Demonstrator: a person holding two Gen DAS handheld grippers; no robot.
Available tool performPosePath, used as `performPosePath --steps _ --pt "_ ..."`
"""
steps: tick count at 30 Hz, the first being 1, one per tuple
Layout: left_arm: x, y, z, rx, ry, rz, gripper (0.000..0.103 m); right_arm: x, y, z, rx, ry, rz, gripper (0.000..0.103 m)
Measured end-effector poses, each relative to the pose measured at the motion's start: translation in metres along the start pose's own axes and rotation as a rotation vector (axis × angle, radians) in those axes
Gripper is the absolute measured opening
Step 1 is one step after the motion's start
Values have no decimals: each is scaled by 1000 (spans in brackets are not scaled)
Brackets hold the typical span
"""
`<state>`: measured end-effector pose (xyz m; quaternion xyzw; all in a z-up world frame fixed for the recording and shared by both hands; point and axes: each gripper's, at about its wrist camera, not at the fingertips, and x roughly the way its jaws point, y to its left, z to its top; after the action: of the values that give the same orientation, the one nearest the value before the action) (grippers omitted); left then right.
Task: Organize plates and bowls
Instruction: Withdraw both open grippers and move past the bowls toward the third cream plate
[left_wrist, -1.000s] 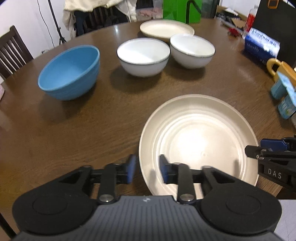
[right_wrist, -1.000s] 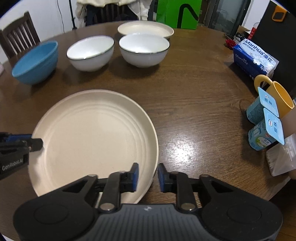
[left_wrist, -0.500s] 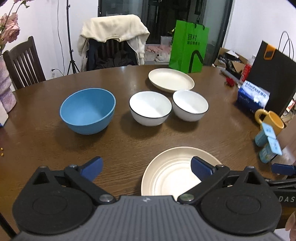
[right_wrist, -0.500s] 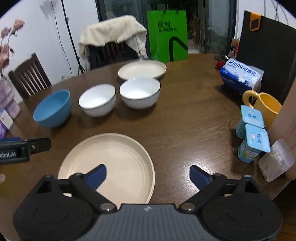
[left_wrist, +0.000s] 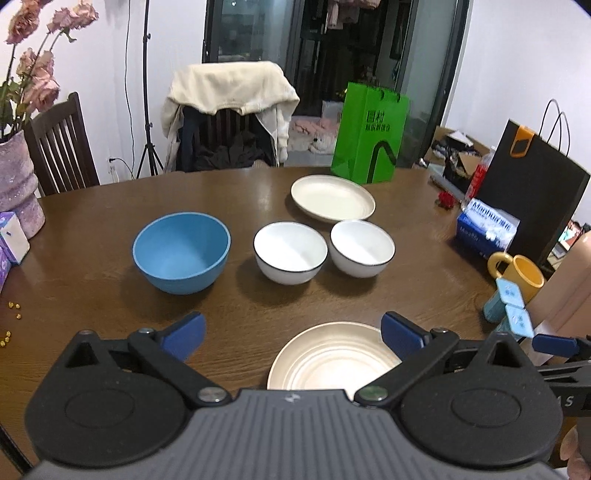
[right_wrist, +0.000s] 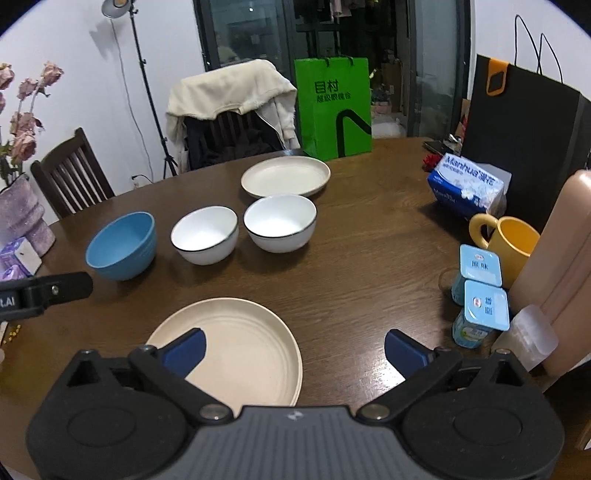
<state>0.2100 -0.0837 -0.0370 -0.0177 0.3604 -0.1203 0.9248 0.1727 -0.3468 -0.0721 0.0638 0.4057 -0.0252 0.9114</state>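
L gripper (left_wrist: 291, 334) + R gripper (right_wrist: 293, 350): fingers just opened wide, nothing between | near plate (right_wrist: 240, 347) flat by desk (right_wrist: 369, 258) near edge, freed | far plate (right_wrist: 285, 176) by far edge, prob stack target | bowls mid-desk.

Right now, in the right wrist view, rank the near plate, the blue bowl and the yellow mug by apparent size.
1. near plate, though closest to the camera
2. blue bowl
3. yellow mug, partly hidden, so its rank against the bowl is unsure
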Motion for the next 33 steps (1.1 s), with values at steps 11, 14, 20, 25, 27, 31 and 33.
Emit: performPosePath --steps 11,14,20,25,27,31,33 --pt "-18 -9 11 -8 -39 4 103 -18 0 10 -29 -21 25 103" --pt "-18 -10 17 -6 -39 -8 103 -20 0 15 -26 -33 34 103" --pt "-17 -9 33 -2 -38 -40 103 -20 3 29 -24 -50 45 103" --pt "-15 -11 51 17 -61 -47 103 -19 5 47 -25 -73 39 103" --pt "-14 -12 57 26 -69 -46 103 -18 4 55 -20 -81 44 103" --pt "-10 -13 71 36 -82 -50 103 -14 3 68 -13 -92 30 103" --pt "-7 -13 77 40 -88 -49 103 -11 2 74 -8 -96 29 103"
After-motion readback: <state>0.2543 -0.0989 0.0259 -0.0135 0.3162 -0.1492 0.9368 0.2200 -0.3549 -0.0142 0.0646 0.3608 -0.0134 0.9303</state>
